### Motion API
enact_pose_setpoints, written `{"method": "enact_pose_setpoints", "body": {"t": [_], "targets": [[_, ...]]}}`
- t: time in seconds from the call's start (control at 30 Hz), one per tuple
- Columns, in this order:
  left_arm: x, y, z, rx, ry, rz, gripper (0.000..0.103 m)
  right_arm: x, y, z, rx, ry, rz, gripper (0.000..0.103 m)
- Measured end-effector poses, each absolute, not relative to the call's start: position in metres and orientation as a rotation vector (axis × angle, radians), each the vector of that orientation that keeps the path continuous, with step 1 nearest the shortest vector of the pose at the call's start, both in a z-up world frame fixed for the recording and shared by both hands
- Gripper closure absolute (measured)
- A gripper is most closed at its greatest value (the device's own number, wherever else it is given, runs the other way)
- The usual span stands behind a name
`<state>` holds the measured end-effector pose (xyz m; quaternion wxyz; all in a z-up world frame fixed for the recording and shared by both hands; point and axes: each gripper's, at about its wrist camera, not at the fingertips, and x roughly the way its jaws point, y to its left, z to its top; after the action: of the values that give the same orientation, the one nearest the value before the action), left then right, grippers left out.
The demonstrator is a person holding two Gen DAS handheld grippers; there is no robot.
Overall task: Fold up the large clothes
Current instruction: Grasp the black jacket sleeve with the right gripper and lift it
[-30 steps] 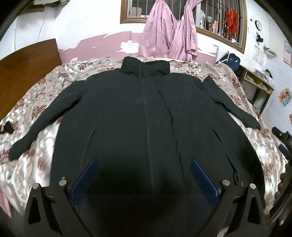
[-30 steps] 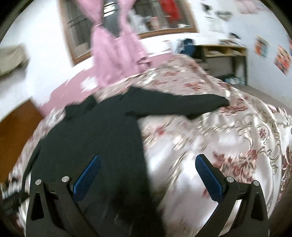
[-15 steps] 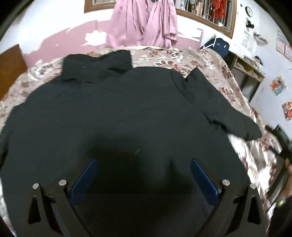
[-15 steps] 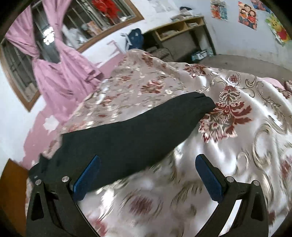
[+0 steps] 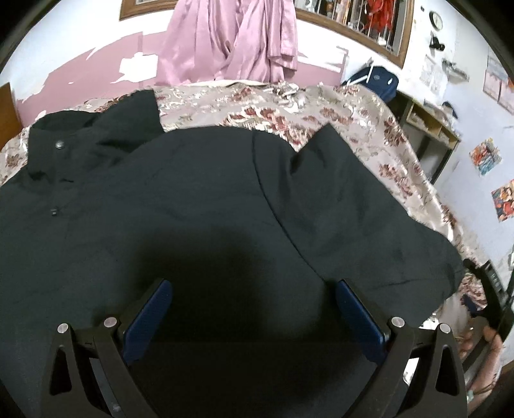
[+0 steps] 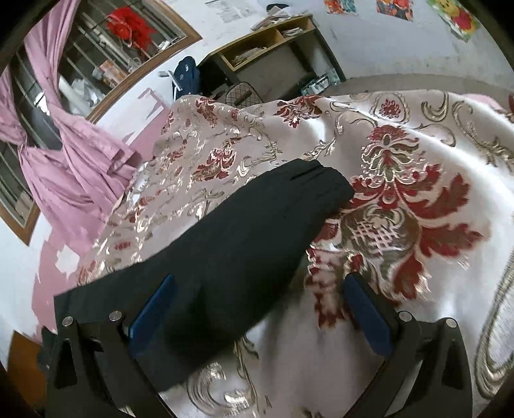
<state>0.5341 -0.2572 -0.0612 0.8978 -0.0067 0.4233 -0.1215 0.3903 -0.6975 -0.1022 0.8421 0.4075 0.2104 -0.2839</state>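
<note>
Where spread flat, dark jacket (image 5: 199,205), unfolded.

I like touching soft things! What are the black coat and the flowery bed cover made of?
The black coat looks like matte woven cloth, maybe padded; it shows no shine. The flowery bed cover looks like satiny brocade: glossy highlights and woven red-gold flowers.

Peeling pink wall (image 5: 80,86); barred window (image 5: 363,19) — purple curtains (image 5: 231,38).

the black jacket (image 5: 192,209) runs off the left wrist view's left edge, its lower part hidden in shadow
</note>
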Motion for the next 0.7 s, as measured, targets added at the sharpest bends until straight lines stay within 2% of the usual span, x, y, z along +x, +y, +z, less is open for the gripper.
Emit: {"method": "enact_pose_setpoints", "body": {"t": [0.03, 0.07, 0.1, 0.13, 0.2, 0.27, 0.37, 0.47, 0.7], "targets": [[0.535, -0.260, -0.065, -0.006, 0.879, -0.240, 0.000, 0.393, -0.697, -0.102, 0.860, 0.445, -0.593, 0.001], [0.534, -0.260, -0.067, -0.001, 0.878, -0.232, 0.000, 0.399, -0.699, -0.102, 0.851, 0.451, -0.584, 0.007], [0.533, -0.262, -0.068, 0.006, 0.877, -0.225, 0.000, 0.405, -0.700, -0.102, 0.838, 0.467, -0.584, 0.023], [0.534, -0.263, -0.070, 0.017, 0.880, -0.218, 0.000, 0.403, -0.699, -0.101, 0.831, 0.479, -0.581, 0.034], [0.536, -0.266, -0.073, 0.037, 0.895, -0.208, 0.000, 0.410, -0.701, -0.108, 0.840, 0.519, -0.572, 0.063], [0.537, -0.269, -0.075, 0.055, 0.904, -0.199, 0.000, 0.406, -0.701, -0.116, 0.881, 0.526, -0.571, 0.071], [0.539, -0.269, -0.074, 0.056, 0.917, -0.200, 0.000, 0.407, -0.701, -0.113, 0.884, 0.500, -0.548, 0.089], [0.538, -0.262, -0.069, 0.025, 0.930, -0.213, 0.000, 0.401, -0.696, -0.105, 0.878, 0.458, -0.530, 0.096], [0.519, -0.228, -0.041, -0.004, 0.948, -0.218, 0.001, 0.378, -0.683, -0.059, 0.845, 0.308, -0.503, 0.096]]}}
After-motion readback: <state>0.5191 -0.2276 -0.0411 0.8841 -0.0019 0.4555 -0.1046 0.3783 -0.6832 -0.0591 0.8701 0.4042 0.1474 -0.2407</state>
